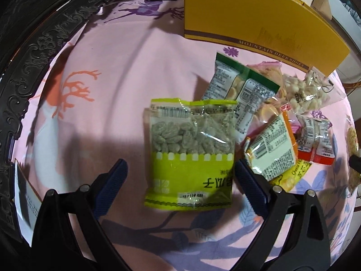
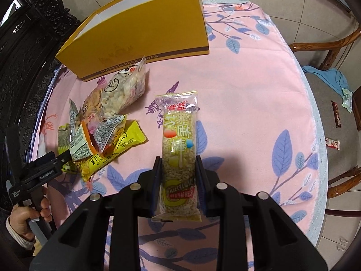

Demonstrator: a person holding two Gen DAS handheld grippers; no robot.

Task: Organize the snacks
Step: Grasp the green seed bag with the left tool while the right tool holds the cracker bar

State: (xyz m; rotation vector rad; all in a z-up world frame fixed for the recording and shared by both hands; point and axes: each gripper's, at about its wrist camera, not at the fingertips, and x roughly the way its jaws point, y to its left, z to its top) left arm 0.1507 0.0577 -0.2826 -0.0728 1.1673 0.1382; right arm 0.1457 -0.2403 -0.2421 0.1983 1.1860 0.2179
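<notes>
Snacks lie mostly in a loose pile (image 1: 282,117) at the right of the left wrist view, below the yellow box (image 1: 259,18) at the top. The left gripper (image 1: 180,176) has its jaws wide around a green bag of seeds (image 1: 189,153) lying flat on the pink counter (image 1: 112,79), not yet pinching it.

In the right wrist view, the right gripper (image 2: 179,176) has jaws closed on a rice bar packet (image 2: 179,149), low in the centre. I think sorting is only starting; what the box holds is hidden.
</notes>
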